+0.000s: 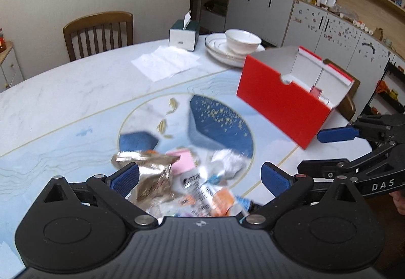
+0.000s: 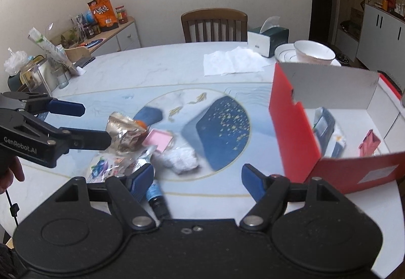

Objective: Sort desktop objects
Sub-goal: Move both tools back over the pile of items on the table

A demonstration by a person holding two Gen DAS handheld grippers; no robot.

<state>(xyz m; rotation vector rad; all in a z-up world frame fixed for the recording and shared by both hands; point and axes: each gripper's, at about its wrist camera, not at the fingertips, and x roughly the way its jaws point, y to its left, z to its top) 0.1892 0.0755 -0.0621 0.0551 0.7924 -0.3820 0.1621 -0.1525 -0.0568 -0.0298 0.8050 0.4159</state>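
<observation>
Left wrist view: your left gripper [image 1: 200, 177] has its jaws spread wide over the pile of packets [image 1: 187, 183], nothing clamped between them. The crinkled foil wrapper [image 1: 149, 172] lies against the left blue pad; whether they touch is blurred. A pink card [image 1: 183, 161] and a white crumpled wad [image 1: 227, 162] sit further back in the pile. The red box [image 1: 281, 107] stands open-topped to the right on the table [image 1: 63, 107]. Your right gripper [image 1: 326, 150] reaches in from the right edge, fingers apart, holding nothing.

Right wrist view: your right gripper [image 2: 197, 177] is wide open and empty, low over the table [image 2: 152, 71]. A blue-labelled tube [image 2: 155, 196] lies beside its left finger. Your left gripper [image 2: 97, 123] comes in from the left, its lower finger at the foil wrapper [image 2: 125, 133]. The red box [image 2: 293, 132] sits right, with items inside, too blurred to name. Tissue box [image 2: 268, 40], bowl [image 2: 314, 51] and chair [image 2: 214, 24] stand beyond.
</observation>
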